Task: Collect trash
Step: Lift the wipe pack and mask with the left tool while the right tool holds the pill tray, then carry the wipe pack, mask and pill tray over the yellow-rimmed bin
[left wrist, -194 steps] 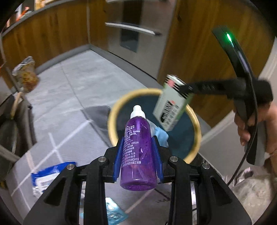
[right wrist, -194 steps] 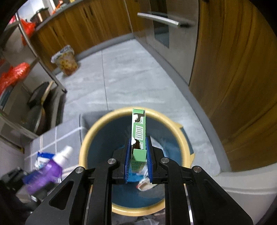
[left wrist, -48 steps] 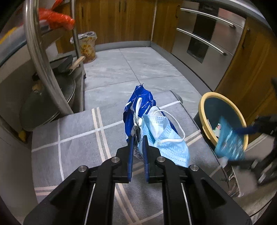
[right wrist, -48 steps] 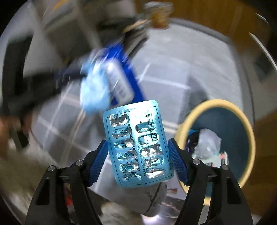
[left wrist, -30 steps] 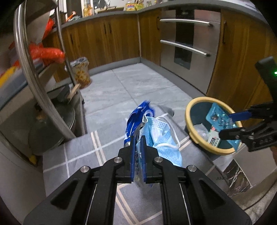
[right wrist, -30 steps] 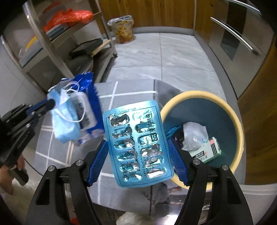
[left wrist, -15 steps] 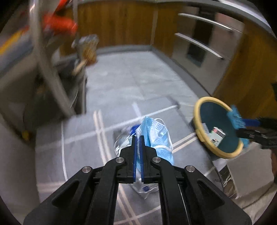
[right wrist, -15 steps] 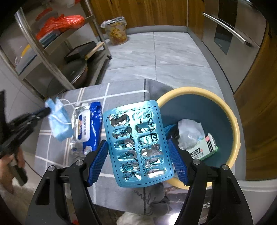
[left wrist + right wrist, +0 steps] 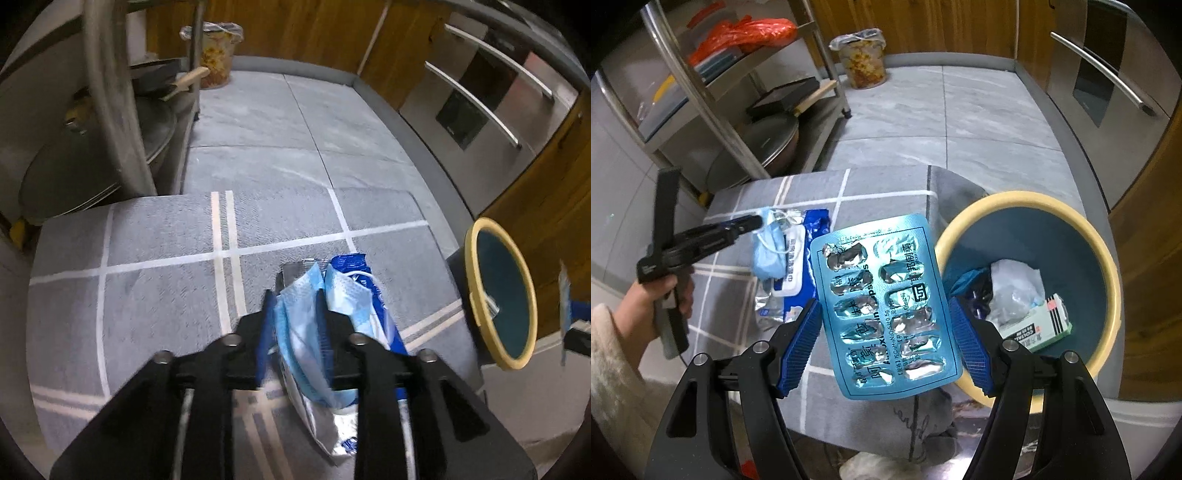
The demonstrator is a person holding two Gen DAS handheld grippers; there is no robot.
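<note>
Right gripper [image 9: 884, 328] fingers clamping emptied teal blister pack [image 9: 886, 310], left gripper [image 9: 295, 310] fingers half-parted around crumpled blue mask [image 9: 306, 325]

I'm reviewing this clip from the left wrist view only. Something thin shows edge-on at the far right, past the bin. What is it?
Observer: A blue blister pack with burst pockets, clamped in the right claw.
Operator: What's in the bin? I can barely see inside.
Observer: The bin holds a green and white carton and crumpled clear plastic.
Operator: Is there anything on the rack's upper shelf?
Observer: An orange plastic bag.
</note>
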